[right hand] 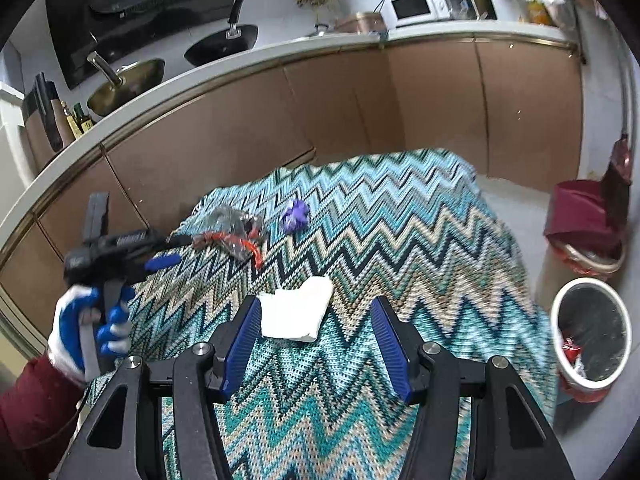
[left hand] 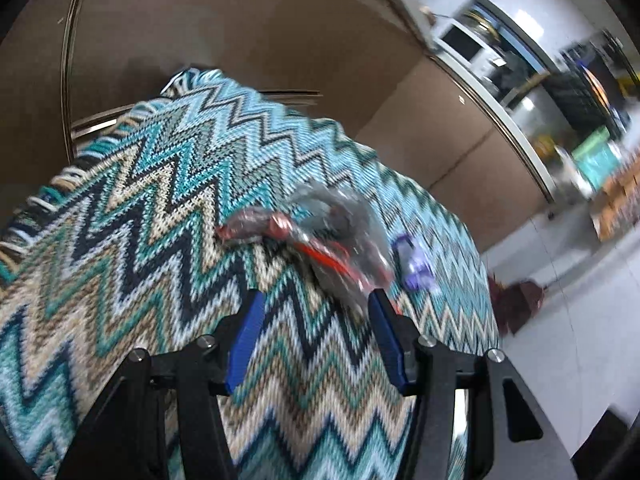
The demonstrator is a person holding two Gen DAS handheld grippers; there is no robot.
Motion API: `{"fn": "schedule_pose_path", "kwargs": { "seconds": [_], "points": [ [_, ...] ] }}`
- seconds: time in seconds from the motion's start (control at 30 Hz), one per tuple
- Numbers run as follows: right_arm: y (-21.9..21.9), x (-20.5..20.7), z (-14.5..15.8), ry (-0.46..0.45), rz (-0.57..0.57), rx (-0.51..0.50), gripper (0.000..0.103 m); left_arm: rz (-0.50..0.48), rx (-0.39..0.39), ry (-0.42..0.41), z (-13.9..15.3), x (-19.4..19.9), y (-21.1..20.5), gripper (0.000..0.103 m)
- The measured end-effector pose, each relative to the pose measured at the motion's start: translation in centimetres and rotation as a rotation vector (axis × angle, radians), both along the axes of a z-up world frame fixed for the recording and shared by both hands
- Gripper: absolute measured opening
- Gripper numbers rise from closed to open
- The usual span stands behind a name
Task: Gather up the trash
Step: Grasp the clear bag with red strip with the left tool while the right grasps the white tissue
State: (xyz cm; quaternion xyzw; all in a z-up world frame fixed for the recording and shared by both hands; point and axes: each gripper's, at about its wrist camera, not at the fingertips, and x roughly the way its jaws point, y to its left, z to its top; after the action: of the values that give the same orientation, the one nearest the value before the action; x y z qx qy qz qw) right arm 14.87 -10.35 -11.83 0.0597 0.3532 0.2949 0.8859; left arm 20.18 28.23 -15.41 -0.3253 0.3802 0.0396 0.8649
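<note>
While some red scraps already lie in the white round bin (right hand: 591, 334) to the right of your right tongs (right hand: 316, 312), three pieces remain on the zigzag-knit tabletop (right hand: 400, 240): the white folded tissue (right hand: 294, 314) between those wide-open, empty tongs, the crumpled clear-and-red plastic wrapper (left hand: 332, 240) just ahead of your left tongs (left hand: 316, 304), also wide open and empty, and the small purple wad (left hand: 414, 266) beyond their right tip.

**Even indoor light, motion blur in the left view**

Both views are lit brightly and evenly; no hard shadows are cast on the zigzag cloth (right hand: 400, 240). The left wrist view is smeared by motion blur, worst at the clear plastic wrapper (left hand: 340, 236) and the background at the right. The right wrist view is rendered sharper. Straight lines are bowed by fisheye distortion, and the corners are vignetted black.
</note>
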Motion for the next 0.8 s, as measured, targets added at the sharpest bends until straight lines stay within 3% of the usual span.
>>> {"fn": "schedule_pose_path", "kwargs": {
  "seconds": [0.1,0.3,0.47,0.53,0.6,0.8],
  "points": [
    [0.6,0.9,-0.8,0.015,0.021,0.005,0.054,0.054,-0.063,0.030,-0.9,1.9,0.6,0.052],
    [1.7,2.1,-1.9,0.033,0.070,0.007,0.054,0.123,-0.079,0.111,-1.9,5.5,0.9,0.049],
    [3.0,3.0,-3.2,0.058,0.110,-0.016,0.054,0.154,-0.083,0.155,-2.8,7.0,1.1,0.039],
    [3.6,3.3,-3.8,0.069,0.124,-0.028,0.054,0.160,-0.083,0.161,-3.2,7.0,1.3,0.021],
    [3.9,3.6,-4.3,0.083,0.131,-0.031,0.054,0.171,-0.097,0.163,-3.7,6.8,1.7,0.011],
    [4.4,3.8,-5.2,0.115,0.144,-0.021,0.054,0.153,-0.136,0.108,-3.7,4.6,2.5,0.008]
  ]
}}
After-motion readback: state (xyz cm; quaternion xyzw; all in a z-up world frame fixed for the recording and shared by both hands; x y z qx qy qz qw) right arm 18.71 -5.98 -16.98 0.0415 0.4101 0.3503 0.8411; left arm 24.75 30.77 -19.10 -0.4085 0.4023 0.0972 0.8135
